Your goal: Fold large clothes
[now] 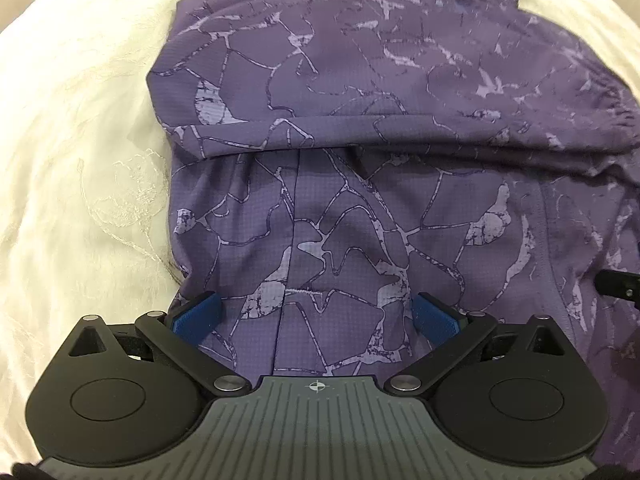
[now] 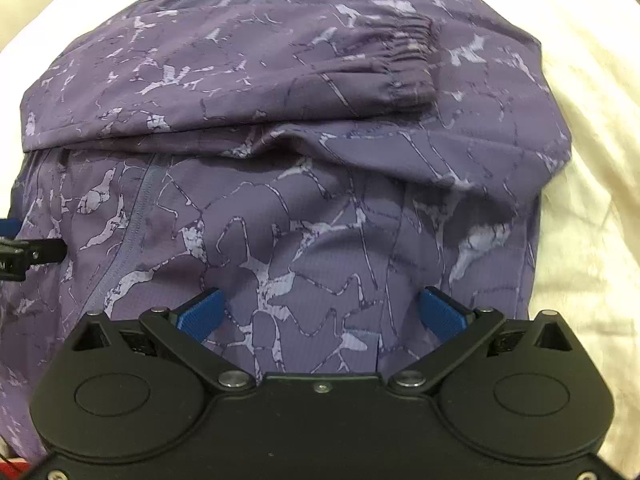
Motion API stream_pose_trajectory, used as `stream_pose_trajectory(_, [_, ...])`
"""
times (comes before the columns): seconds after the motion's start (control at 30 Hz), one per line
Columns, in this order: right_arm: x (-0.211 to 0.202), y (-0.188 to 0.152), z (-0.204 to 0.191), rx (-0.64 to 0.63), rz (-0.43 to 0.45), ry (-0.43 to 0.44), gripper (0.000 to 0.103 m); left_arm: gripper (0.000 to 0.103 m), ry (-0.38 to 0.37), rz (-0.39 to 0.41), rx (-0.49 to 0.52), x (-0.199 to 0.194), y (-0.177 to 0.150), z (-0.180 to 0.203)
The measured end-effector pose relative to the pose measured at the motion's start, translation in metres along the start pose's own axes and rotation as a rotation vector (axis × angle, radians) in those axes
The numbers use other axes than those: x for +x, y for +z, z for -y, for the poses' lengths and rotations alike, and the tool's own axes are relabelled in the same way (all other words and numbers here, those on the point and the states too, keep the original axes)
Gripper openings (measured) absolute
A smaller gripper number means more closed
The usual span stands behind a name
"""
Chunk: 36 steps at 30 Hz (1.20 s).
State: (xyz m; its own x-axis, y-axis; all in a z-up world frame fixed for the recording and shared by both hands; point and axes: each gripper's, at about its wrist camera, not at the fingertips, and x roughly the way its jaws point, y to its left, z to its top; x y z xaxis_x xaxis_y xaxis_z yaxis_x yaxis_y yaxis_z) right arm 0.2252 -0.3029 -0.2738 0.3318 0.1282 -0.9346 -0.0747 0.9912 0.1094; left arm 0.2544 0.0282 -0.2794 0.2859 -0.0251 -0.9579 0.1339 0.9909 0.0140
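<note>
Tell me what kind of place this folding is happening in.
Probably a home, likely a bedroom: the purple patterned jacket lies on a soft cream cover with faint embroidery, which looks like bedding rather than a work table. Little else of the room shows.

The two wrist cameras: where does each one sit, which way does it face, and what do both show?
Left wrist: sits on the left claw, looks steeply down at the purple crack-patterned jacket on the cream embroidered cloth; own open blue pads show, the right claw's tip at the right edge.
Right wrist: sits on the right claw, looks down at the jacket's elastic-cuffed sleeve; own open pads show, the left claw's tip at the left edge.
Shared: jacket, cloth.
</note>
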Motion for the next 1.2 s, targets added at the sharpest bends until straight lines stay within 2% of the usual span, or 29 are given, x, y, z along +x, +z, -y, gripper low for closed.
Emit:
stream_pose_trajectory(0.03, [0.000, 0.000, 0.001, -0.004, -0.003, 0.010, 0.103, 0.103, -0.002, -0.027, 0.000, -0.001, 0.004, 0.000])
stream_pose_trajectory(0.07, [-0.001, 0.001, 0.003, 0.003, -0.011, 0.019, 0.103, 0.098, -0.007, -0.057, -0.001, -0.003, 0.009, -0.001])
stream_pose_trajectory(0.1, [-0.004, 0.004, 0.004, 0.001, -0.029, 0.029, 0.101, 0.084, -0.018, -0.085, 0.001, -0.007, 0.015, -0.002])
stream_pose_trajectory(0.13, [-0.007, 0.008, 0.006, -0.009, -0.049, 0.037, 0.097, 0.077, -0.033, -0.098, 0.005, -0.014, 0.020, -0.004])
stream_pose_trajectory(0.17, [-0.013, 0.012, 0.009, -0.020, -0.058, 0.056, 0.089, 0.065, -0.061, -0.106, 0.009, -0.023, 0.024, -0.006])
stream_pose_trajectory(0.2, [-0.020, 0.017, 0.013, -0.025, -0.061, 0.082, 0.084, 0.064, -0.094, -0.109, 0.009, -0.033, 0.030, -0.008])
stream_pose_trajectory(0.3, [-0.049, 0.033, 0.029, -0.008, -0.038, 0.166, 0.083, 0.064, -0.174, -0.049, 0.028, -0.070, 0.055, -0.013])
stream_pose_trajectory(0.43, [-0.085, 0.079, 0.052, -0.012, 0.066, 0.177, 0.084, 0.064, -0.198, 0.082, 0.065, -0.106, 0.112, -0.015])
stream_pose_trajectory(0.53, [-0.094, 0.131, 0.071, 0.027, 0.153, 0.168, 0.084, 0.064, -0.205, 0.170, 0.067, -0.107, 0.167, -0.012])
stream_pose_trajectory(0.7, [-0.078, 0.204, 0.089, 0.077, 0.263, 0.124, 0.082, 0.064, -0.133, 0.311, 0.103, -0.080, 0.244, 0.004])
stream_pose_trajectory(0.8, [-0.053, 0.242, 0.091, 0.065, 0.302, 0.102, 0.077, 0.064, -0.105, 0.306, 0.090, -0.046, 0.278, 0.021])
stream_pose_trajectory(0.93, [-0.008, 0.276, 0.087, 0.041, 0.270, 0.105, 0.064, 0.059, -0.060, 0.266, 0.127, 0.003, 0.307, 0.038])
stream_pose_trajectory(1.1, [0.044, 0.300, 0.082, -0.005, 0.236, 0.016, 0.063, 0.056, -0.032, 0.261, 0.148, 0.030, 0.327, 0.036])
stream_pose_trajectory(1.2, [0.063, 0.311, 0.091, 0.027, 0.231, -0.003, 0.063, 0.057, -0.017, 0.257, 0.171, 0.044, 0.338, 0.042])
